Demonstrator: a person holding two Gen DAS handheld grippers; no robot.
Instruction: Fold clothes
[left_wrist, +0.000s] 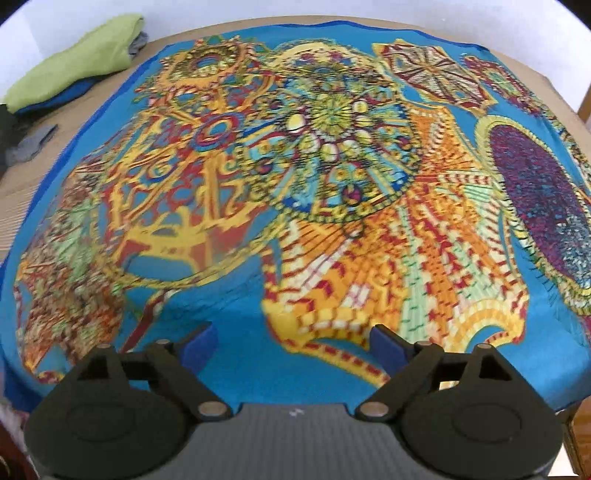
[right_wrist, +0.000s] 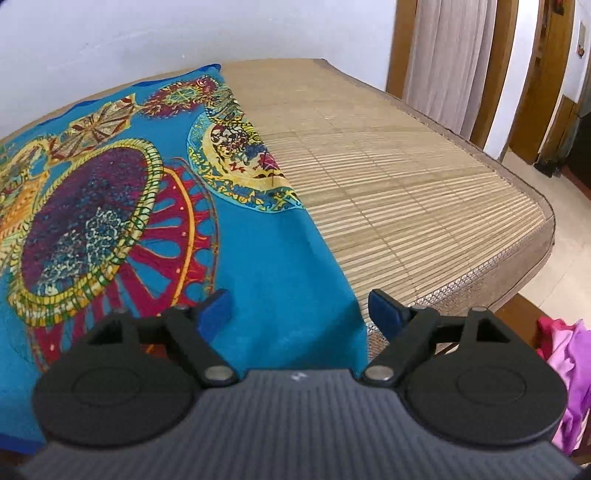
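Patterned blue scarf (left_wrist: 295, 184) lies spread flat on the bamboo mat (right_wrist: 388, 177), covering the mat's left part; its right edge runs diagonally across the mat in the right wrist view. Left gripper (left_wrist: 293, 341) sits over the scarf's near edge, jaws apart, nothing between them. Right gripper (right_wrist: 301, 314) sits over the scarf's near right corner, jaws apart, straddling the scarf edge, holding nothing. Green folded garment (left_wrist: 77, 59) on a blue one at the mat's far left corner. Pink fabric (right_wrist: 569, 373) off the near right side.
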